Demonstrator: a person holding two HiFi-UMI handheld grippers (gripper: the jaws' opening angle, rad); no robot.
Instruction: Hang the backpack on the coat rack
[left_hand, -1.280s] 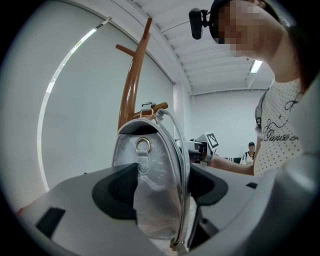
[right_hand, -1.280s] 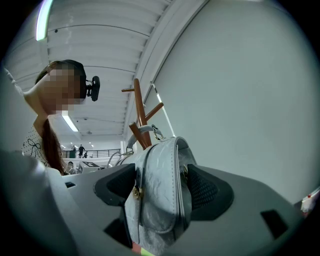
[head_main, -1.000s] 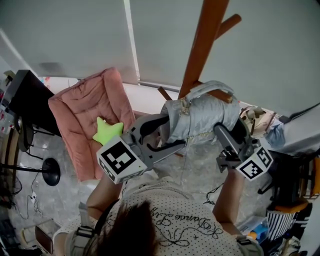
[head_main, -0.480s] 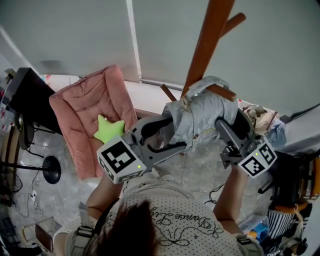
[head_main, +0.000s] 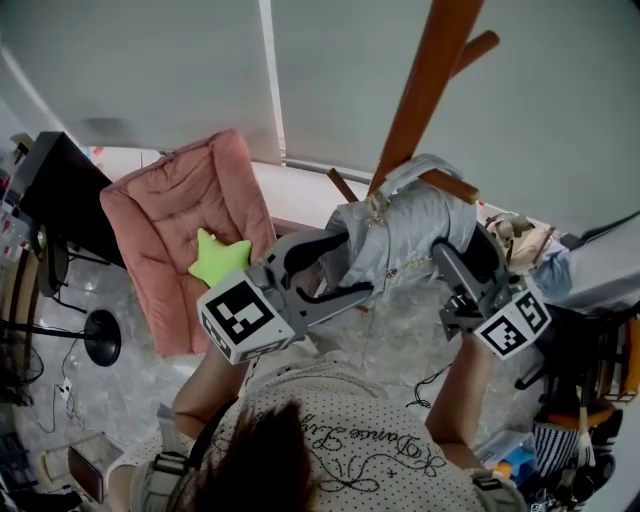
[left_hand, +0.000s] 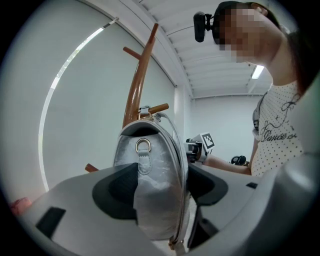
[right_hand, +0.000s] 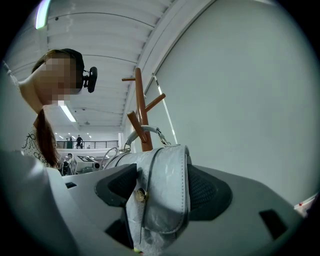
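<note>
A silver-grey backpack (head_main: 405, 235) hangs in the air against a brown wooden coat rack (head_main: 425, 90). Its top handle (head_main: 420, 165) loops over a short peg (head_main: 448, 184). My left gripper (head_main: 355, 262) is shut on the bag's left side, with the bag (left_hand: 150, 190) filling the gap between its jaws (left_hand: 157, 187). My right gripper (head_main: 460, 245) clamps the right side. Its jaws have just been closing a little on the bag (right_hand: 160, 190), which sits between the pads (right_hand: 162, 187). The handle (right_hand: 142, 131) rests on the rack (right_hand: 141, 110).
A pink cushioned chair (head_main: 185, 225) with a green star pillow (head_main: 217, 258) stands left of the rack. A black desk (head_main: 55, 195) and a round stand base (head_main: 100, 342) are at the far left. Clutter (head_main: 585, 400) fills the right. A pale blind is behind.
Both grippers keep their hold of the backpack at the peg. Only the head view has shifted a little.
</note>
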